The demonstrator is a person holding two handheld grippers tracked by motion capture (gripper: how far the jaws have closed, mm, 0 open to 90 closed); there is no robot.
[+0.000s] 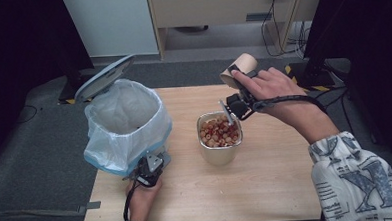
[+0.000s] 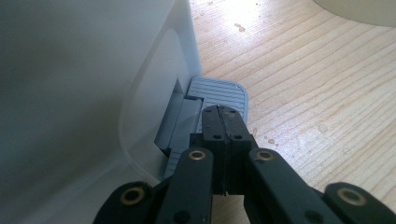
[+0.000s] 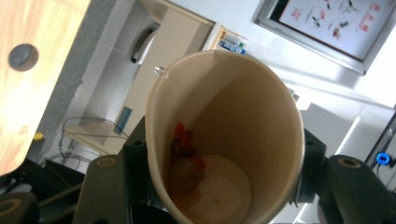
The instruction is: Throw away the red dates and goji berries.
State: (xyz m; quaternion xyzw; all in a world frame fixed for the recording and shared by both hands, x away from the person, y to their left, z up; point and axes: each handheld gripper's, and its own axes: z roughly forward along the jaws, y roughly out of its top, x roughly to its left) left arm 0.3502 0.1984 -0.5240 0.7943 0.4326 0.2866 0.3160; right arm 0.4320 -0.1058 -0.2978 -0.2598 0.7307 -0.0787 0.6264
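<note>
Resting on a pale wood table [image 1: 267, 187] over grey carpet: lined bin [image 1: 127, 124], lid up, at left; metal tub [image 1: 219, 138] of reddish nuts at centre. Left gripper [image 2: 223, 122] fully closed, empty, tips on bin pedal [image 2: 219, 92]. Right gripper [image 1: 241, 86] clamped on paper cup [image 3: 224, 140], raised and tilted behind tub, red scraps inside. Cabinet, cables beyond.

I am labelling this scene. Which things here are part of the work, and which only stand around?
In use: paper cup in right claw; bin pedal under left claw; bin; metal tub.
Standing around: cabinet, cables.
</note>
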